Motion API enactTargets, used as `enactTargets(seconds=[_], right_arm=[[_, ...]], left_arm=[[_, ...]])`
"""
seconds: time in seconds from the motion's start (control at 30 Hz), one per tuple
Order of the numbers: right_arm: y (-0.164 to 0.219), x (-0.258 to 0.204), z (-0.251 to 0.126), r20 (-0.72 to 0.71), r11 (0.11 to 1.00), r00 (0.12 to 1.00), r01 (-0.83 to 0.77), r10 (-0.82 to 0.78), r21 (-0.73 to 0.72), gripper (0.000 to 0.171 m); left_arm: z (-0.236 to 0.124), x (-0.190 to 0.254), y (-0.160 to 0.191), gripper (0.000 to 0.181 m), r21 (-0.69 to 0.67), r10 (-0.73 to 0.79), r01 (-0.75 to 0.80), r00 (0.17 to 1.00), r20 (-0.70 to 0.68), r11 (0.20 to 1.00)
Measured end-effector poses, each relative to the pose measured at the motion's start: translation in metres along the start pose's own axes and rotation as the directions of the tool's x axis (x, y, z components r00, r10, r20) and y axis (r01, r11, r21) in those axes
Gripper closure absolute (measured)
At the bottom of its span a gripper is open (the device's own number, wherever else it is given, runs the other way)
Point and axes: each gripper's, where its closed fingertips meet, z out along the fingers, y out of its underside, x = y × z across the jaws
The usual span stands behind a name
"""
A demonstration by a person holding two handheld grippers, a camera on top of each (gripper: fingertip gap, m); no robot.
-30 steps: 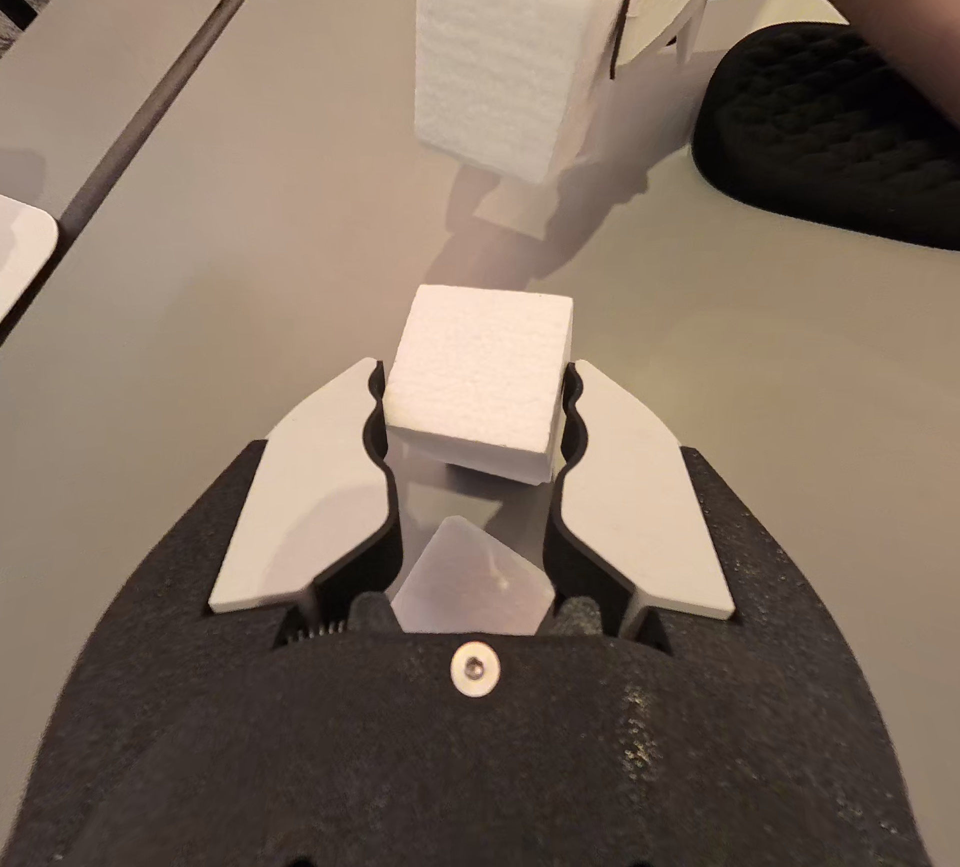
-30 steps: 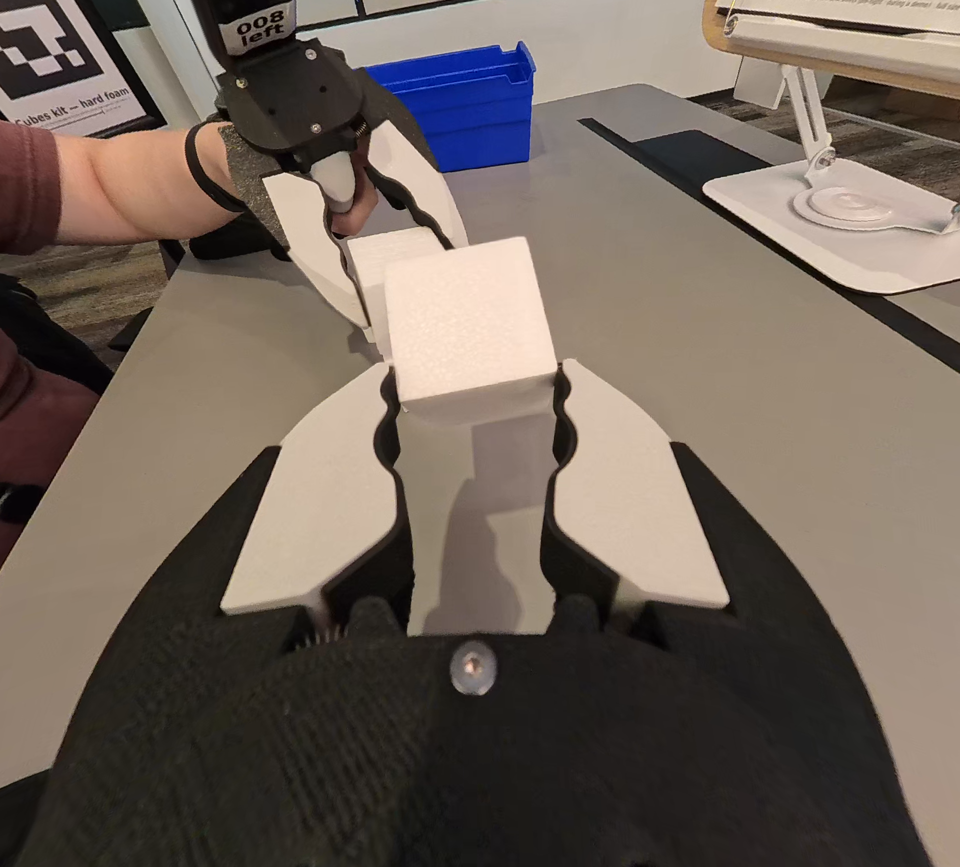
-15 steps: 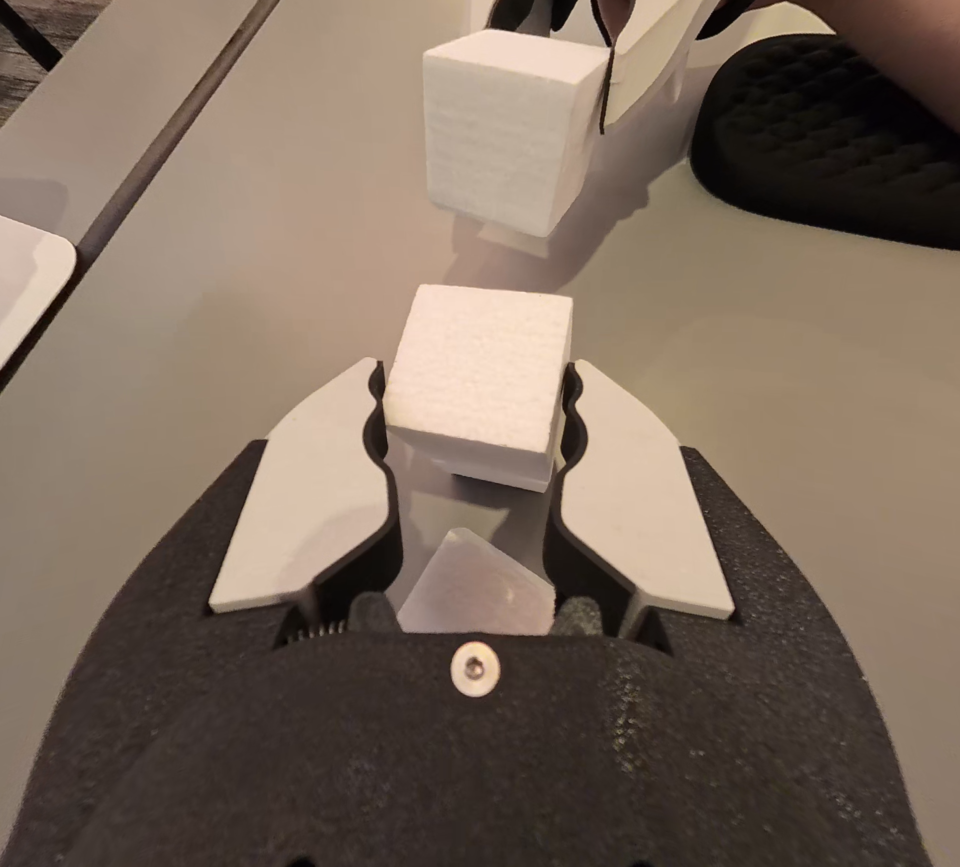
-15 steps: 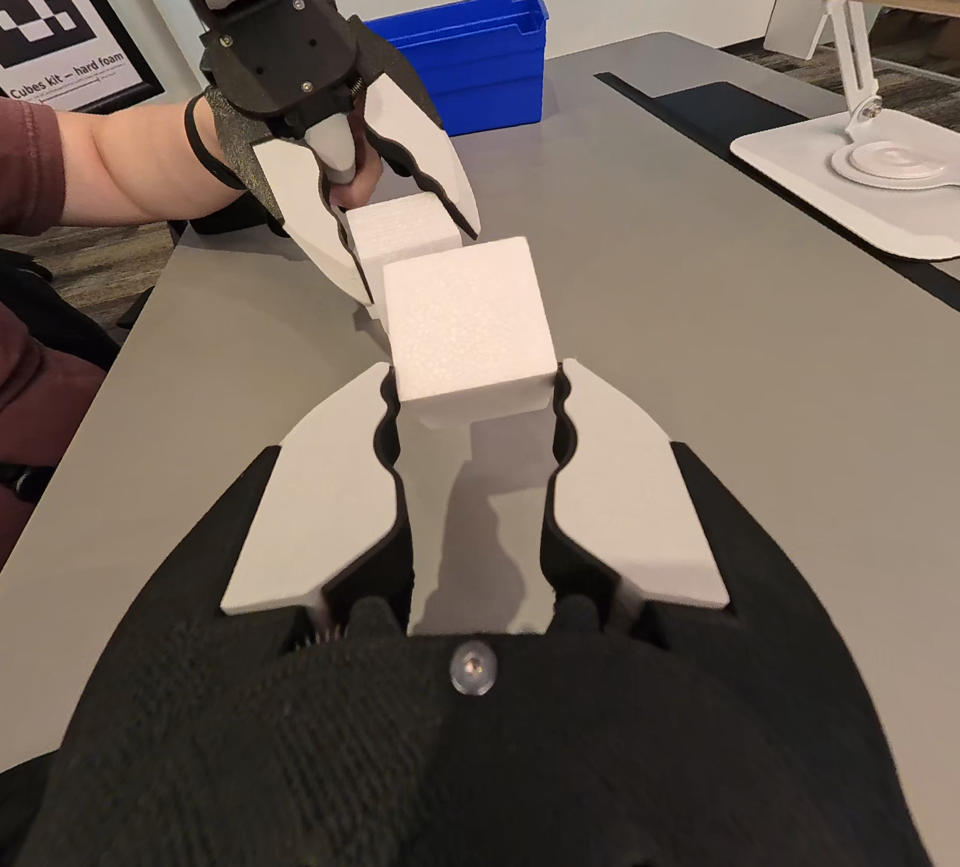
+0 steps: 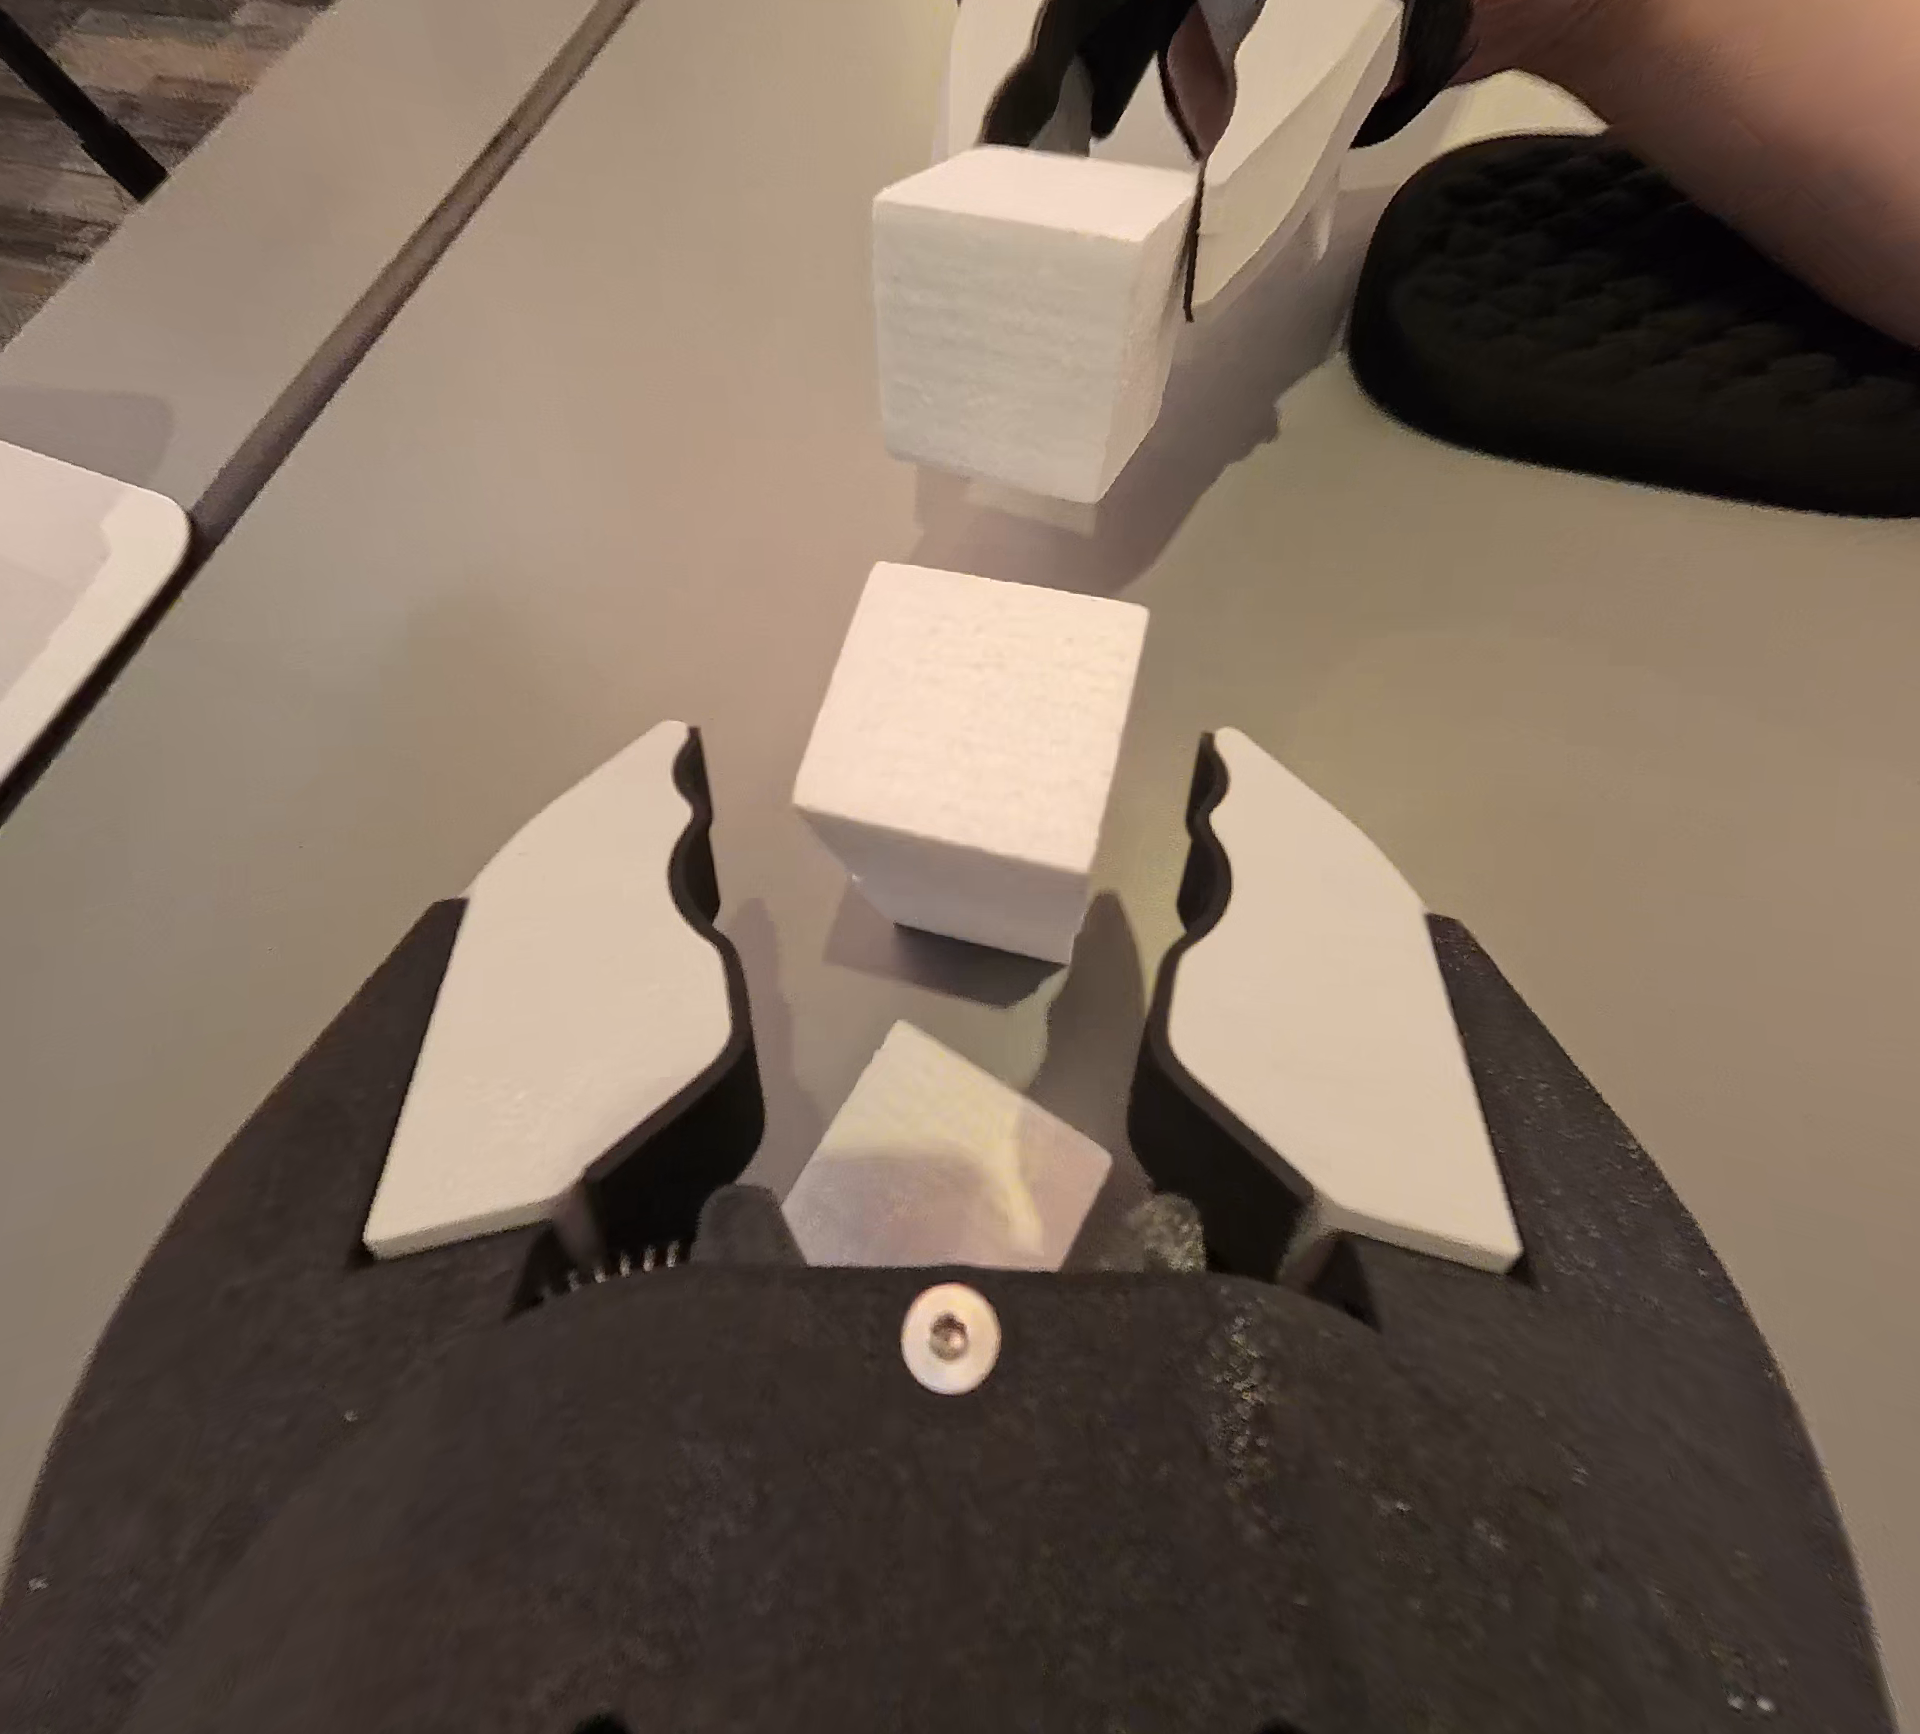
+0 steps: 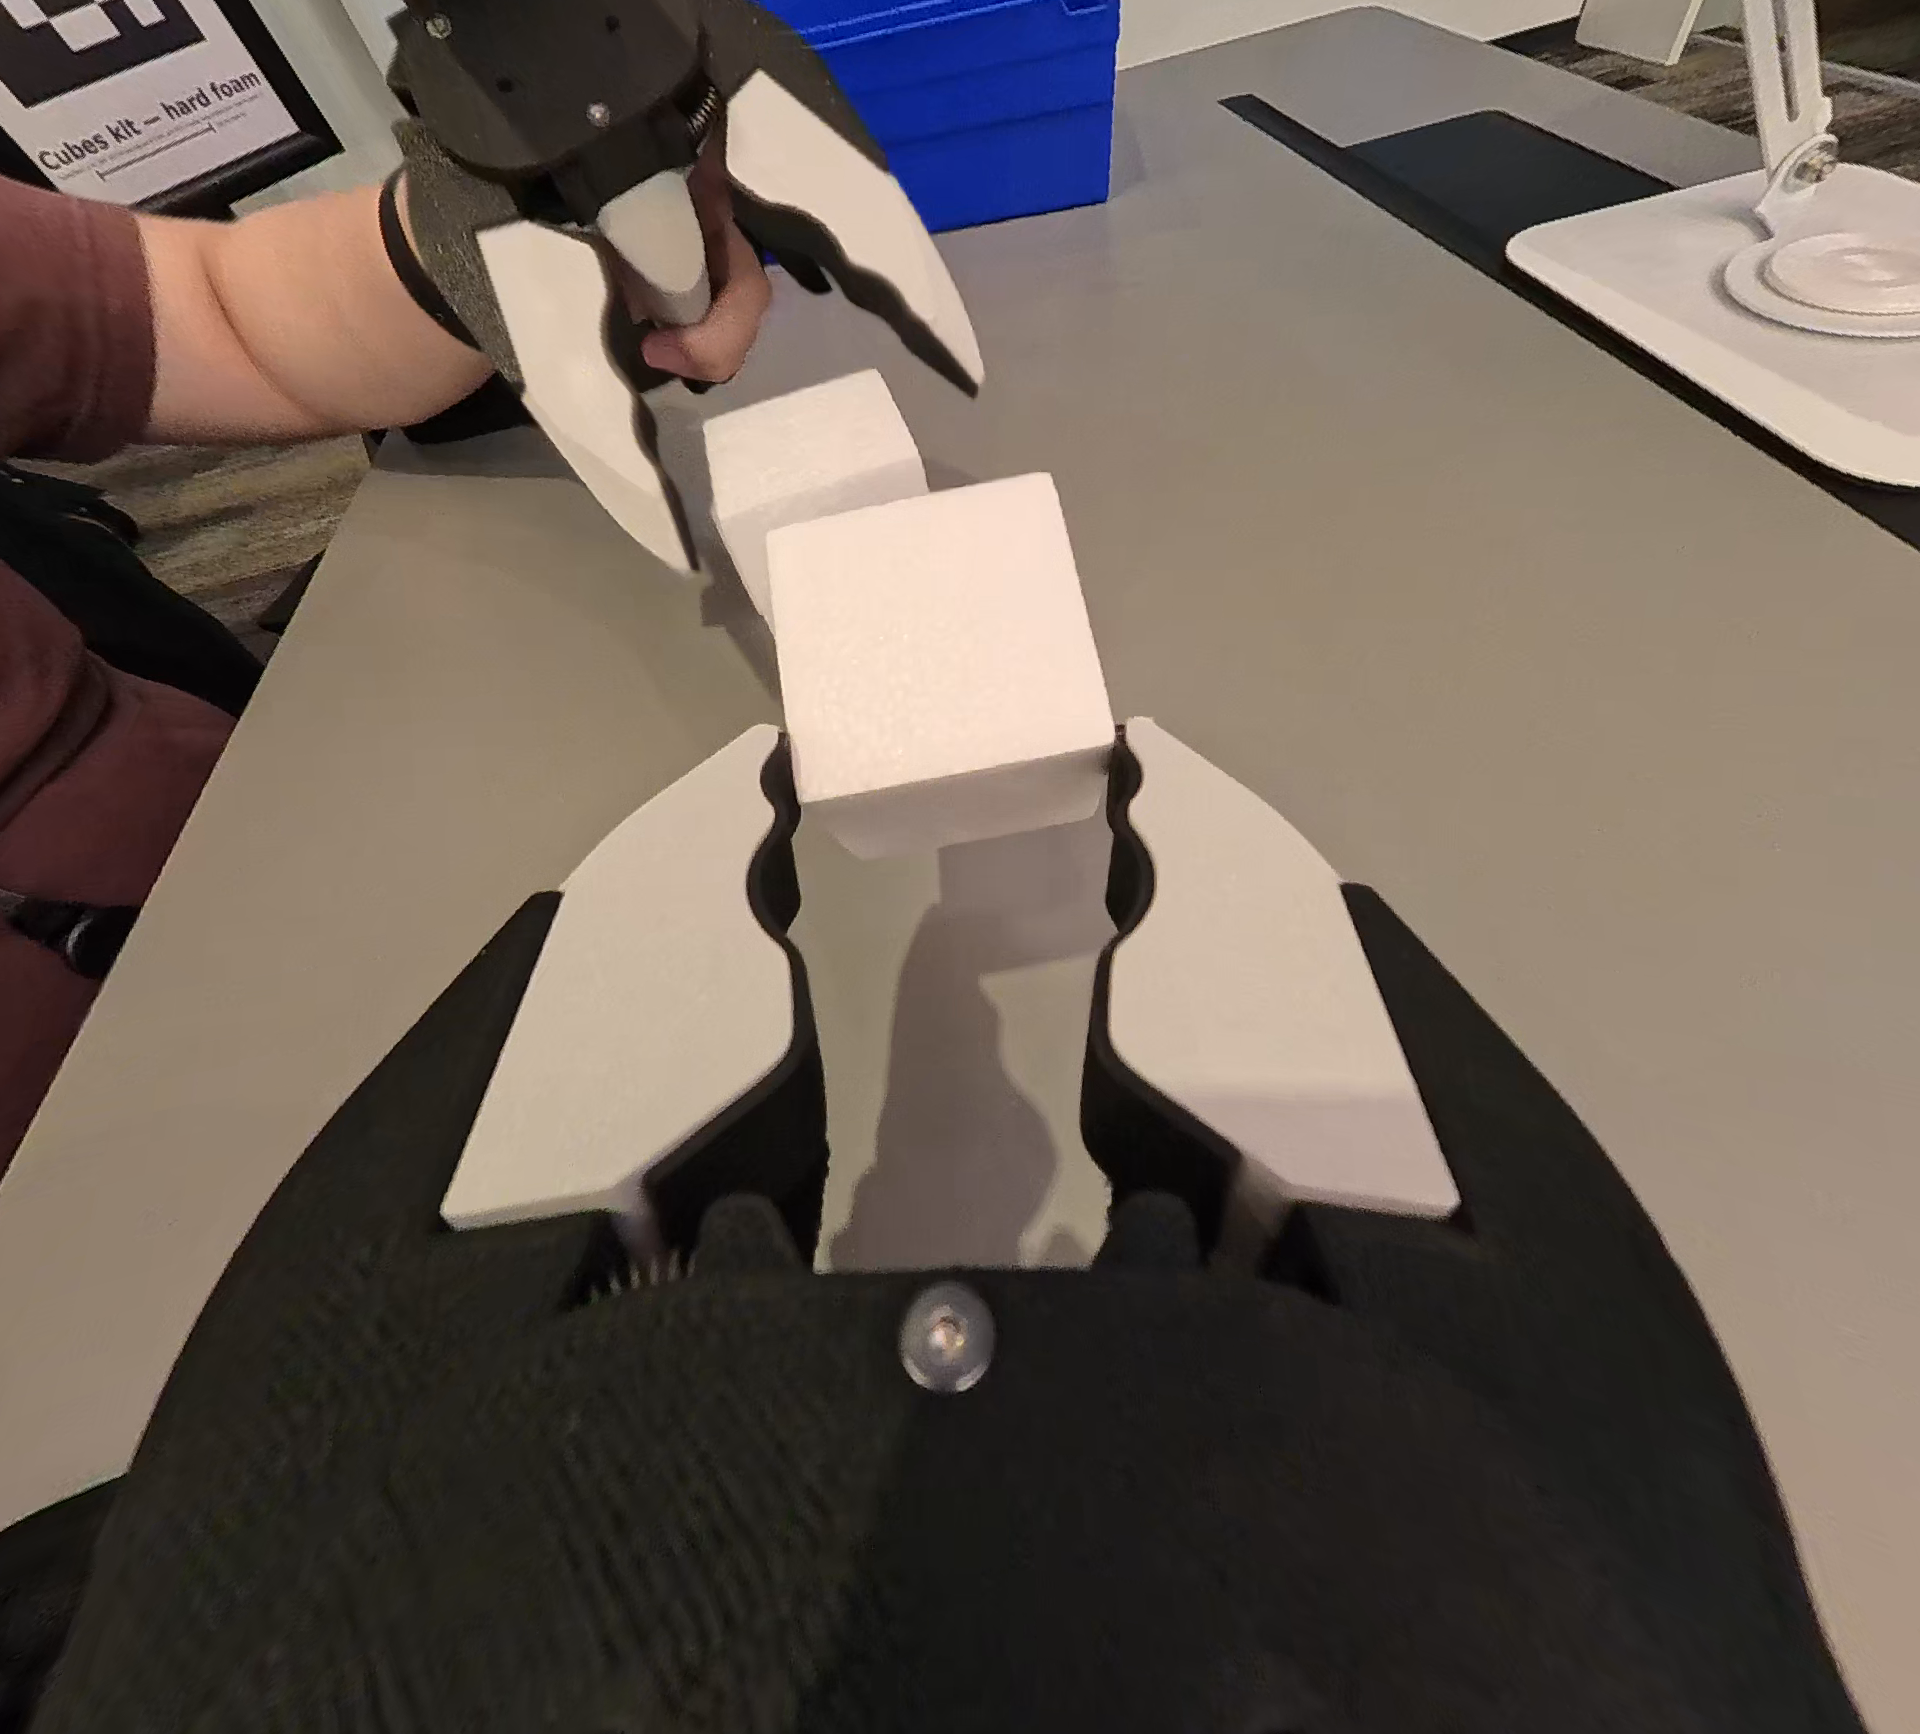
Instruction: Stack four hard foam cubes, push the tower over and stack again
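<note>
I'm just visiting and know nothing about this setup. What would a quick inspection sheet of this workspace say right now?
Surface: grey table, smooth.
Job's things: held cube in the right tool; free cube between the left tool's fingers, untouched; what lies beneath them is unclear.
Clutter: black pad; white stand.
Tools: left tool open; right tool shut on the held cube.
Cables: nothing seen.
Surroundings: blue bin; framed poster.
</note>
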Motion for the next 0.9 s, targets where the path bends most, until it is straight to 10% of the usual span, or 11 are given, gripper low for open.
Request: enactTargets(seconds=[0.23,0.57,0.9], right_arm=[[-0.016,-0.002,-0.008,0.006,0.997,1.0,-0.001,0.001,0.081,0.113],[-0.083,-0.021,-0.002,-0.141,0.99,0.99,0.026,-0.007,0.135,0.113],[-0.07,-0.047,0.066,-0.084,0.969,0.985,0.131,-0.151,-0.207,0.113]], left_arm=[[-0.053,-0.016,0.033,0.09,-0.001,0.112,-0.112,0.994,-0.017,0.994],[-0.032,-0.007,0.086,0.099,0.042,0.023,-0.015,0.981,-0.19,0.999],[-0.029,-0.005,0.084,0.118,0.049,0.055,-0.047,0.982,-0.179,0.998]])
